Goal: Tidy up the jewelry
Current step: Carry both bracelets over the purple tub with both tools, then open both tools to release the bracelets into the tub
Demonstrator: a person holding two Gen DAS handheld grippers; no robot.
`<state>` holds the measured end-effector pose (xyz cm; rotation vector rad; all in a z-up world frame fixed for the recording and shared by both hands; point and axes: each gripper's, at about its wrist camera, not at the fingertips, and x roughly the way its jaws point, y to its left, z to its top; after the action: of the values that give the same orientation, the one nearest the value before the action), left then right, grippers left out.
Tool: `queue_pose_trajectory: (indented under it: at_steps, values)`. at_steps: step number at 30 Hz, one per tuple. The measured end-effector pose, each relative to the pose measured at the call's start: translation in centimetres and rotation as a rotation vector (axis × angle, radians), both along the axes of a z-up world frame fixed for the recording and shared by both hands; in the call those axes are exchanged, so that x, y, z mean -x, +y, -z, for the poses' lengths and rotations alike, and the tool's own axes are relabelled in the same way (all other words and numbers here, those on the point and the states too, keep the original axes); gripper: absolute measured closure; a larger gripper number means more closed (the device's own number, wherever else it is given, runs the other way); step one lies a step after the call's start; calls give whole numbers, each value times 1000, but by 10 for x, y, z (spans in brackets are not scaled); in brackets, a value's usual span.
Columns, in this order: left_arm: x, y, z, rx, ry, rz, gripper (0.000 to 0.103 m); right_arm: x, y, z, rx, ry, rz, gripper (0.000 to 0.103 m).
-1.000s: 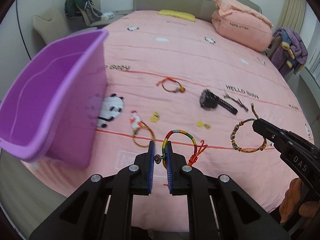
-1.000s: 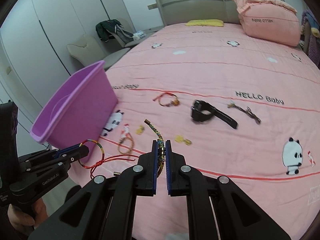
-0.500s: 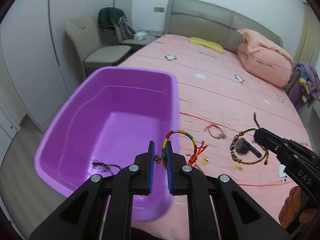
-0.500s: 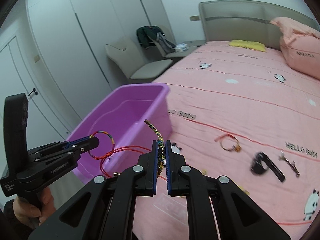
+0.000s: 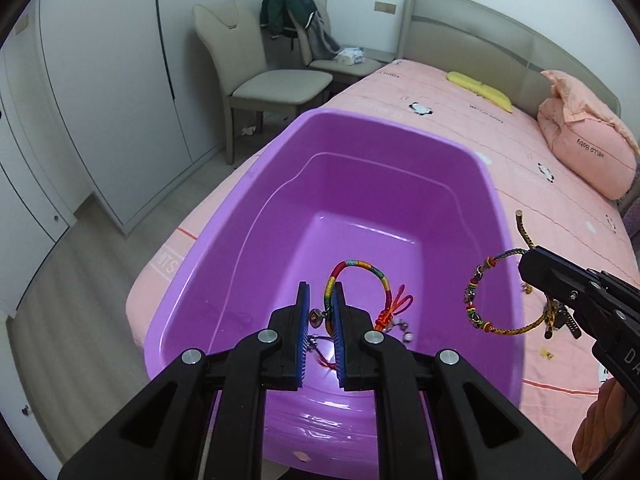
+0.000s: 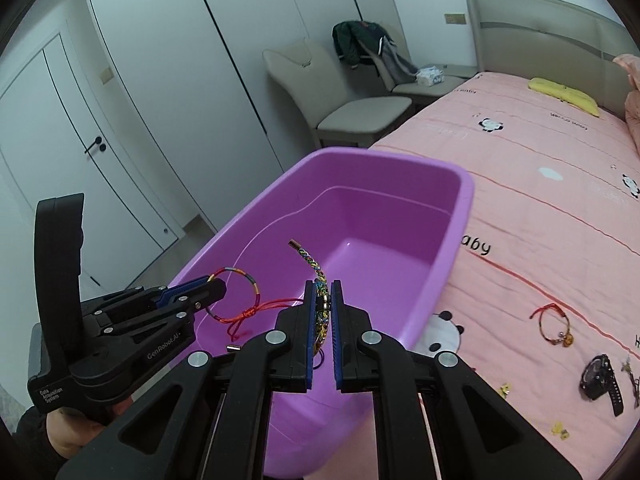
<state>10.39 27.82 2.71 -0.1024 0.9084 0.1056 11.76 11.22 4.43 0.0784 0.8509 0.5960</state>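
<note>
My left gripper (image 5: 321, 312) is shut on a rainbow cord bracelet (image 5: 362, 270) with red tassels and holds it over the open purple plastic bin (image 5: 256, 216). It also shows in the right wrist view (image 6: 218, 286), bracelet (image 6: 252, 284) dangling. My right gripper (image 6: 322, 308) is shut on a braided multicolour beaded bracelet (image 6: 316, 270), held above the bin's (image 6: 460, 216) near right rim. In the left wrist view the right gripper (image 5: 532, 260) holds that bracelet (image 5: 480, 300) beside the bin. A small dark item lies on the bin floor, mostly hidden.
The bin stands on a pink bed (image 6: 540, 208). On the sheet lie a red-cord bracelet (image 6: 554, 322), a black watch (image 6: 602, 376), small yellow charms (image 6: 558, 428) and a chain piece (image 6: 630, 372). Chairs (image 5: 264, 80) and a wardrobe (image 5: 100, 80) stand left of the bed.
Both grippers have carried their bracelets left from the bed to over the purple bin. The bin now fills the middle of both views. Both grips are unchanged.
</note>
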Motion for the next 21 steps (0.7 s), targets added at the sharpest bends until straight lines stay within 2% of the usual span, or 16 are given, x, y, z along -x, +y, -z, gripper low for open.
queue_pose_trajectory:
  at_steps: [6, 14, 15, 16, 17, 18, 19, 20, 21]
  values:
    - [-6, 11, 21, 0, 45, -21, 92, -11, 24, 16, 62, 30, -13, 96]
    - [-15, 11, 35, -7, 84, -29, 91, -18, 31, 30, 121, 56, -2, 96]
    - [-15, 11, 36, -8, 86, -32, 88, -18, 31, 30, 129, 55, 1, 96]
    - [-16, 10, 35, -8, 87, -37, 77, -18, 30, 31, 132, 55, 2, 95]
    - [-17, 9, 34, -10, 83, -43, 71, -18, 28, 31, 132, 55, 3, 92]
    - [-16, 9, 32, -18, 74, -49, 60, -17, 27, 30, 132, 52, 5, 88]
    - [-14, 8, 32, -29, 69, -57, 40, -16, 26, 29, 132, 44, 9, 76]
    - [-13, 9, 29, -41, 59, -69, 32, -15, 24, 28, 131, 33, 16, 66]
    - [-10, 10, 26, -45, 44, -80, 20, -14, 21, 26, 128, 20, 21, 64]
